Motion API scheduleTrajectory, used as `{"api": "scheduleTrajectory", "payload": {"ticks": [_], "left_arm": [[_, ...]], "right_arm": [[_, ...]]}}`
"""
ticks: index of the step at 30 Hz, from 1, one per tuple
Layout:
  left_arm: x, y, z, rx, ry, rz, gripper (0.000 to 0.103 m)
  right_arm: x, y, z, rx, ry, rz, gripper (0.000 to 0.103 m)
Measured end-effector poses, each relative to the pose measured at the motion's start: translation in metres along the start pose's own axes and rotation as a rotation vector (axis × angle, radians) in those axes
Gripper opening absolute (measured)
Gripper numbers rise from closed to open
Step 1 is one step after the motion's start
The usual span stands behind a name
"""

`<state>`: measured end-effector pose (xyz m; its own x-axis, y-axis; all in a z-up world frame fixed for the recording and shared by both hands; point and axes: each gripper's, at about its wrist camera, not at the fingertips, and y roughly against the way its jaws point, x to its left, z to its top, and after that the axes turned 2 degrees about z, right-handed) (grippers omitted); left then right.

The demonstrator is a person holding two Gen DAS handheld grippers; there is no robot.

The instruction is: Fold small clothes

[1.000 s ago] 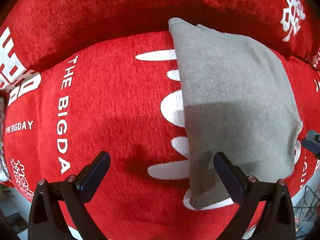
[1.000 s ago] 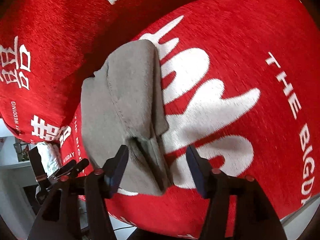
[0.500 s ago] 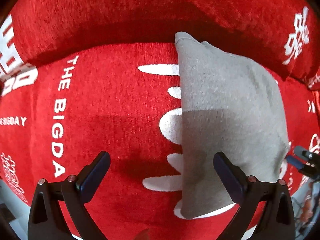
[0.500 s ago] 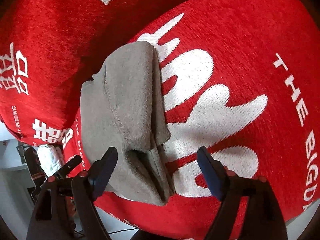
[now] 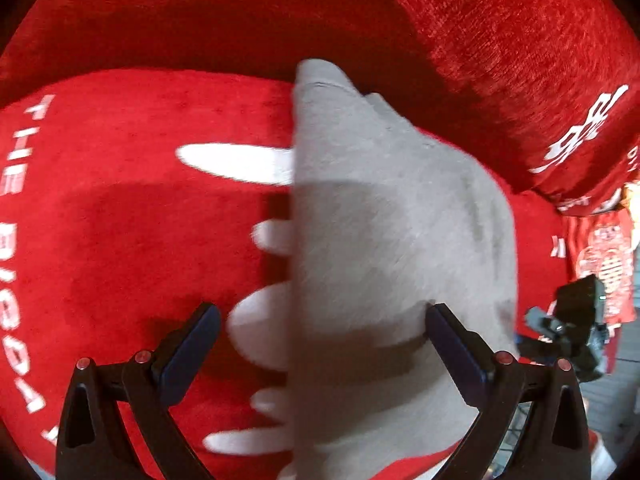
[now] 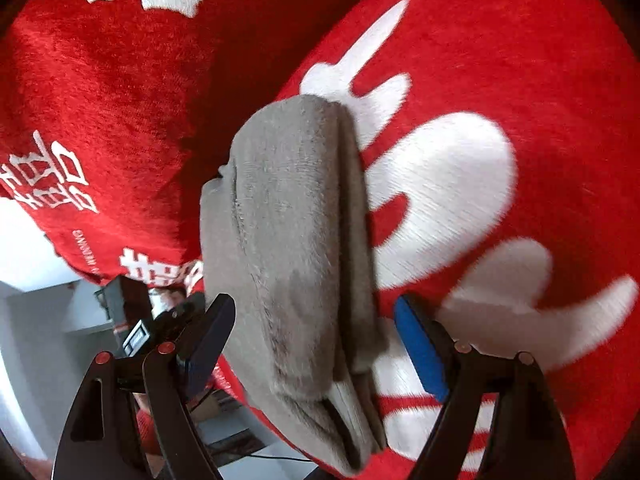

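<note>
A grey folded garment (image 5: 384, 240) lies flat on a red sofa seat (image 5: 132, 216) with white lettering. My left gripper (image 5: 320, 344) is open, its jaws wide apart over the garment's near left edge, holding nothing. In the right wrist view the same garment (image 6: 296, 248) shows as a stack of layers with the open ends toward me. My right gripper (image 6: 316, 336) is open with its jaws on either side of the garment's near end, not closed on it.
The red sofa backrest (image 5: 500, 40) rises behind the garment. The other gripper (image 5: 576, 332) shows at the right of the left wrist view. The seat's front edge and grey floor (image 6: 36, 320) lie at lower left in the right wrist view.
Both grippers have moved in toward the garment, which now fills more of each view. The left gripper has shifted right over the garment's edge. The garment itself has not moved.
</note>
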<state>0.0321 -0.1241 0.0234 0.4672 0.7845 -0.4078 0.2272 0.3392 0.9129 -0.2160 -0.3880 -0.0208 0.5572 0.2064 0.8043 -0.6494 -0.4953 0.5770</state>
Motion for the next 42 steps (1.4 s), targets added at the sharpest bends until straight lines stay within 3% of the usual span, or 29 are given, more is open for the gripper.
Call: {"api": "scheduleTrajectory", "payload": {"ticks": [5, 12, 14, 15, 16, 17, 19, 22, 26, 32, 37, 42], "left_arm": [[-0.015, -0.022, 0.007, 0.031, -0.037, -0.047, 0.103], [-0.042, -0.033, 0.014, 0.033, -0.103, -0.001, 0.103], [-0.046, -0.031, 0.013, 0.016, -0.114, 0.012, 0.098], [-0.048, -0.029, 0.011, 0.003, -0.123, 0.023, 0.089], [-0.050, -0.030, 0.011, -0.004, -0.128, 0.026, 0.081], [-0.050, -0.026, 0.009, -0.019, -0.134, 0.021, 0.077], [-0.046, -0.020, 0.008, -0.028, -0.140, 0.004, 0.063], [-0.045, -0.008, 0.005, -0.033, -0.146, -0.028, 0.055], [-0.041, 0.020, -0.004, -0.055, -0.138, -0.089, 0.054], [-0.028, 0.065, -0.027, -0.081, -0.155, -0.123, 0.054], [0.004, 0.092, -0.054, -0.063, -0.149, -0.103, 0.054], [0.049, 0.094, -0.086, -0.020, -0.115, -0.038, 0.054]], "right_arm": [[0.013, -0.023, 0.012, 0.051, 0.051, 0.058, 0.086], [0.032, -0.049, 0.021, 0.087, 0.110, 0.072, 0.086], [0.033, -0.051, 0.021, 0.076, 0.095, 0.067, 0.085], [0.033, -0.051, 0.020, 0.073, 0.083, 0.061, 0.074], [0.031, -0.051, 0.019, 0.072, 0.067, 0.044, 0.044], [0.028, -0.051, 0.019, 0.078, 0.056, 0.020, 0.033], [0.024, -0.050, 0.017, 0.078, 0.041, 0.031, 0.031], [0.032, -0.046, 0.010, 0.067, 0.055, 0.079, 0.031], [0.045, -0.040, 0.000, 0.061, 0.036, 0.150, 0.031], [0.073, -0.035, -0.027, 0.062, 0.040, 0.225, 0.031], [0.090, -0.053, -0.065, 0.085, 0.029, 0.249, 0.031], [0.089, -0.094, -0.102, 0.133, 0.002, 0.233, 0.031]]}}
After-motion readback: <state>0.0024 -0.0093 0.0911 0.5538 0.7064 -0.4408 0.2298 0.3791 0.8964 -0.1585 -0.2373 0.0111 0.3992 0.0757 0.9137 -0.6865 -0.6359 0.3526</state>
